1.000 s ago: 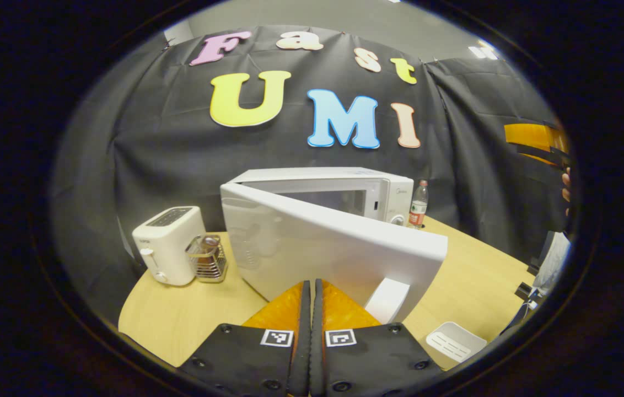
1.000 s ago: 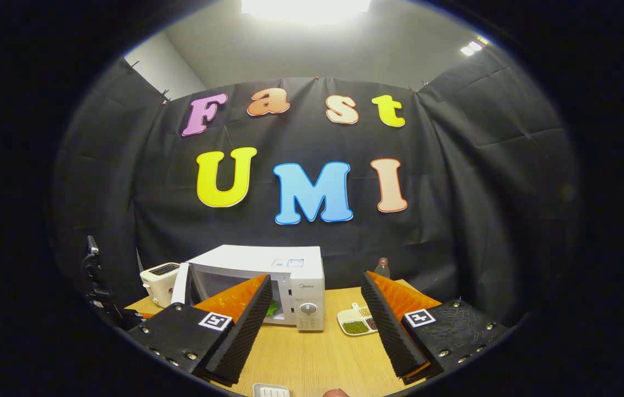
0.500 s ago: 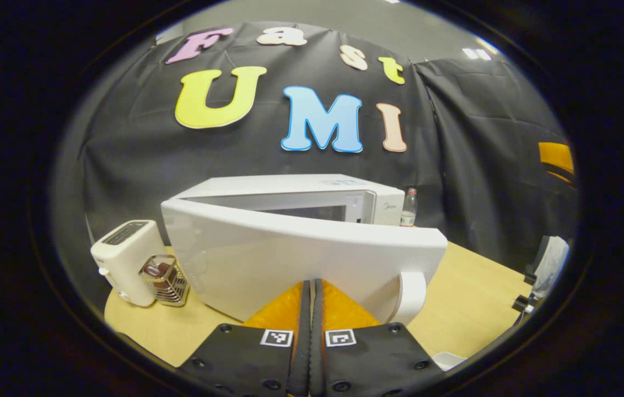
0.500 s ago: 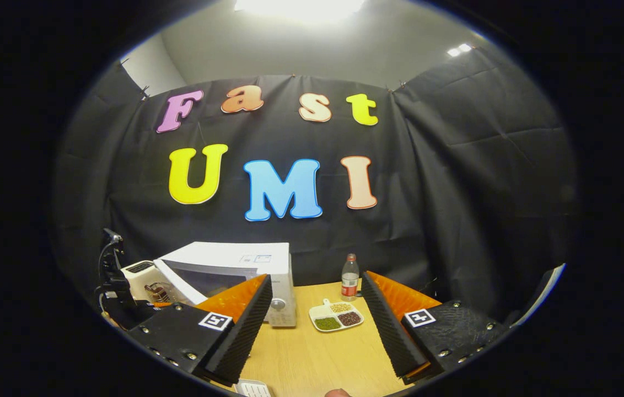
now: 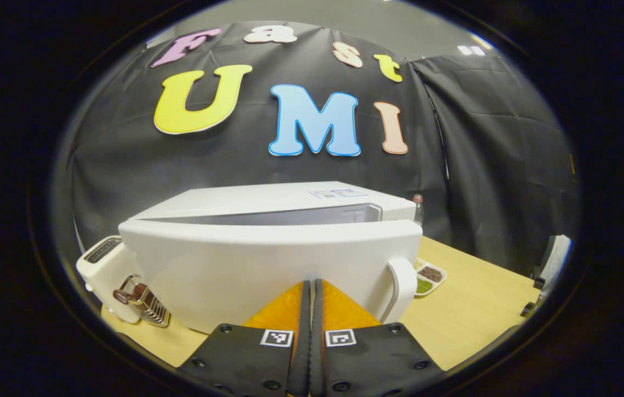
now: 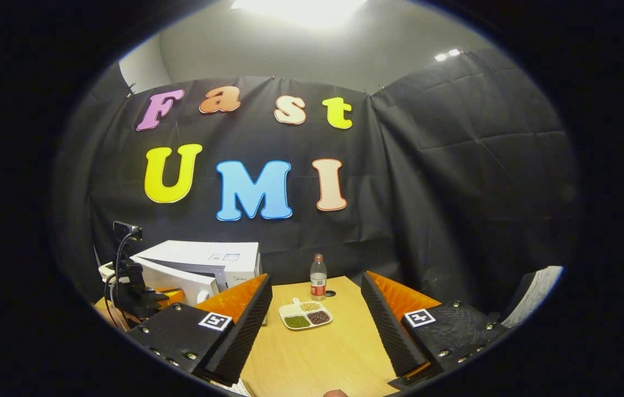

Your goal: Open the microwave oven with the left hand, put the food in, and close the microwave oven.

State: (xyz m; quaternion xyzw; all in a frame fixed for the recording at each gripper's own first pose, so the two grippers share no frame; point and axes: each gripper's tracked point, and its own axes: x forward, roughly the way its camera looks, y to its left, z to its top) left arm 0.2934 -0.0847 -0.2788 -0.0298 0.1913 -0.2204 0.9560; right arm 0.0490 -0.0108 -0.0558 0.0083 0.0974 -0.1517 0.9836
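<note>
Left gripper at the microwave door

The left gripper (image 5: 310,292) has its two orange fingers pressed flat together, with nothing between them, and its tips are right at the white microwave door (image 5: 268,264). The door is almost closed on the microwave (image 5: 290,197), with a thin gap along the top. The door handle (image 5: 403,284) is just right of the fingers. A white toaster (image 5: 103,264) and a small wire rack (image 5: 144,306) stand left. A divided dish (image 5: 429,275) of beans sits on the wooden table (image 5: 472,314), and a bottle (image 5: 418,207) peeks out behind.
</note>
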